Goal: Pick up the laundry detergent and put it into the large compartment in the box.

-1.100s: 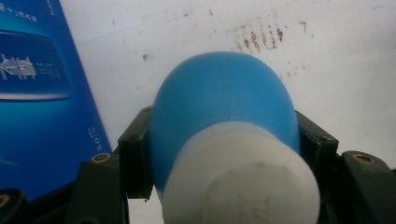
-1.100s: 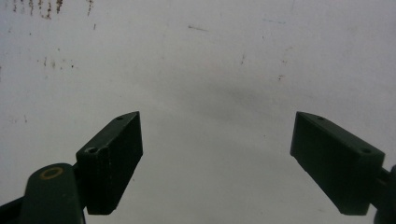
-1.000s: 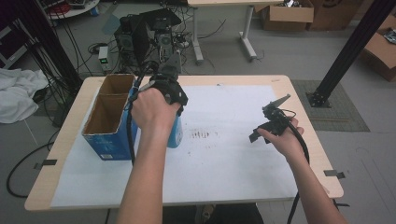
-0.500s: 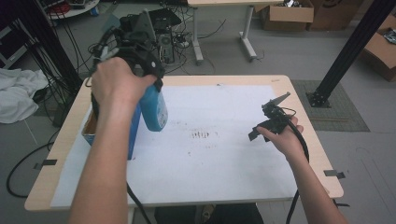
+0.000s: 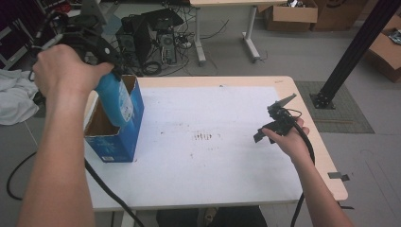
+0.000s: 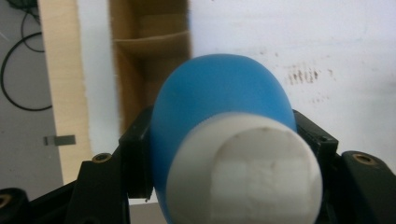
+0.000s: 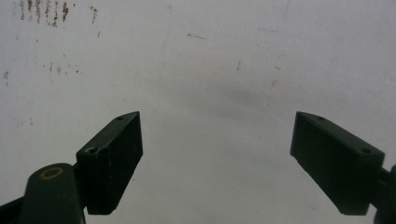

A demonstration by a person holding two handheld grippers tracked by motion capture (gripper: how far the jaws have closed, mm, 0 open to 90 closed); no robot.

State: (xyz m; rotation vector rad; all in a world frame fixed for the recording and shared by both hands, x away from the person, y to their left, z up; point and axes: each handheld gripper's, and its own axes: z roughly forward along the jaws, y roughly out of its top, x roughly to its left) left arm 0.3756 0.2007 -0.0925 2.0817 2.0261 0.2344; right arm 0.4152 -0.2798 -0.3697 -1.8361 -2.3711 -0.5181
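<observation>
Blue carton [image 5: 118, 137] at table's [image 5: 283, 85] left edge, wide bare centre, left gripper [image 5: 101, 49] clamped on blue bottle [image 5: 116, 101] upper left, raised, right gripper [image 5: 276, 123] jaws apart at right.

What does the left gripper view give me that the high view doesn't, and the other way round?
Left gripper view alone: the bottle's white cap end-on, with both black jaws pressed on the blue bottle, and the cardboard divider inside the box below it.

High view alone: the right gripper held over the table, jaws apart, and the box's blue outside.

Both: the bottle clamped in the left gripper above the open box, and the brown smudges on the white tabletop.
</observation>
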